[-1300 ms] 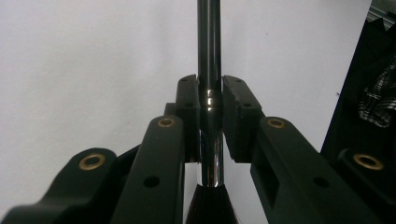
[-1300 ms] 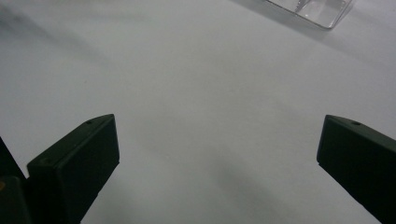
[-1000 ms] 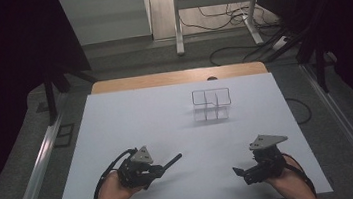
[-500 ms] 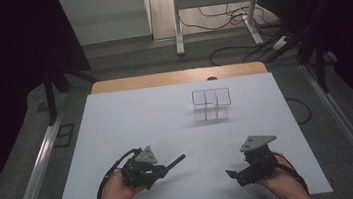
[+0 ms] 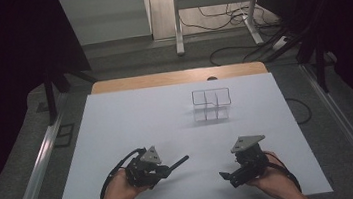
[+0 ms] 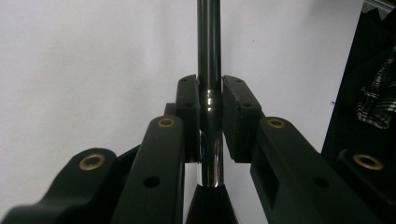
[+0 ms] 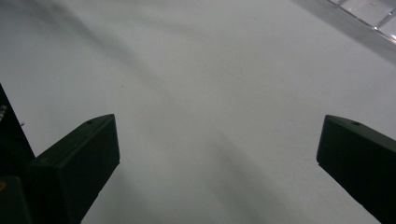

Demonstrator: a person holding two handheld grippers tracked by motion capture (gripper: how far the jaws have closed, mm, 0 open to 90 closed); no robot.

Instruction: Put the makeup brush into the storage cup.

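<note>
So the left gripper [image 5: 169, 167] sits near the front edge of the white table [image 5: 131, 119], left of the middle, and it's clamped on a thin black brush [image 6: 208, 70], pinching it down by the shiny metal collar, with the long handle sticking out ahead toward the middle of the table and the bristles tucked back between the jaws. My guess at what could go wrong: that handle is round and glossy, so it could swivel or slide in the pads if the hand tips it. The long free end could also clip the rim of the clear divided holder [image 5: 211, 104], over by the back right part of the table, and shove it. The right gripper [image 5: 227, 176] near the front edge has its jaws spread wide, nothing in them. Compared with a second ago, it has slid a bit leftward toward the brush; the left one hardly budged.
</note>
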